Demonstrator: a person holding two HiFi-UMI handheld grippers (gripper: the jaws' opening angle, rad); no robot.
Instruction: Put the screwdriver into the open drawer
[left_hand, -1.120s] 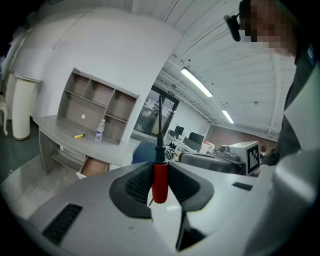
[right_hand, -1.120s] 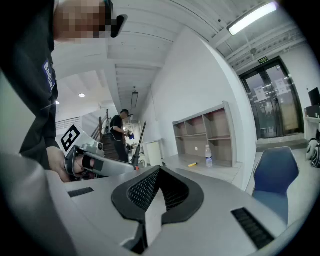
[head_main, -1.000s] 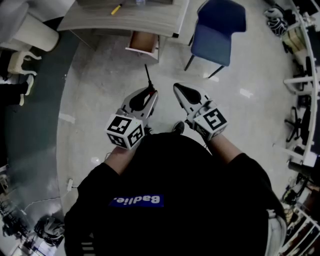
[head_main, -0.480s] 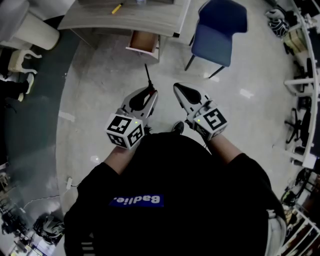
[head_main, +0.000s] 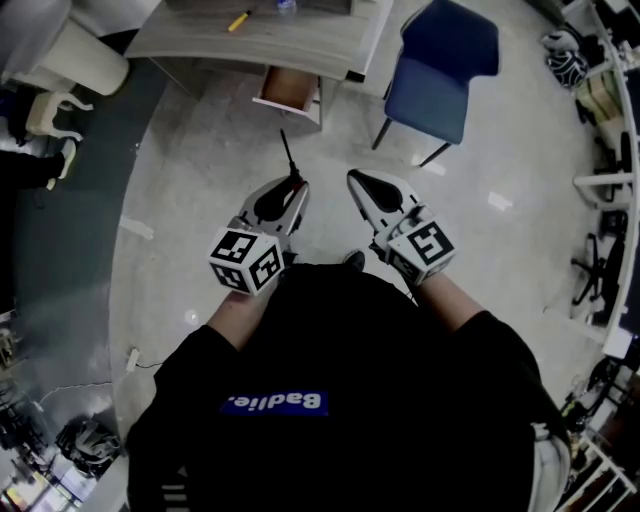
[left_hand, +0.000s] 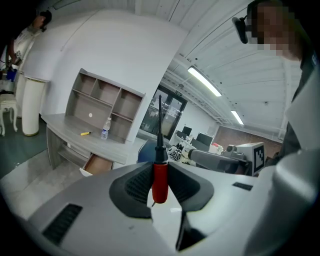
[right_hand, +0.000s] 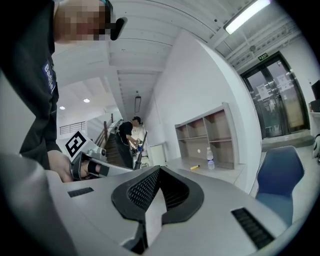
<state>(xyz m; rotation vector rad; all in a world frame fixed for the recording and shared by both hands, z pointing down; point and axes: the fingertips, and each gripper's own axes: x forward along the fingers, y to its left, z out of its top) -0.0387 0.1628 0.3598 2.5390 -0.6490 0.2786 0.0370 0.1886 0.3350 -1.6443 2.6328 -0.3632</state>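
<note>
The left gripper (left_hand: 159, 167) clamps the screwdriver (left_hand: 159, 176) by its red handle, which shows only in its own view, while the head view shows the dark shaft aimed at the distant open drawer (head_main: 289, 88); the right gripper (right_hand: 159, 172) is closed, empty.

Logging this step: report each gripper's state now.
Left gripper: closed on the red-handled black-shafted screwdriver.
Right gripper: closed, holding nothing.

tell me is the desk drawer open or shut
Open: the drawer juts out from under the desk, its brown inside showing in the head view.
</note>
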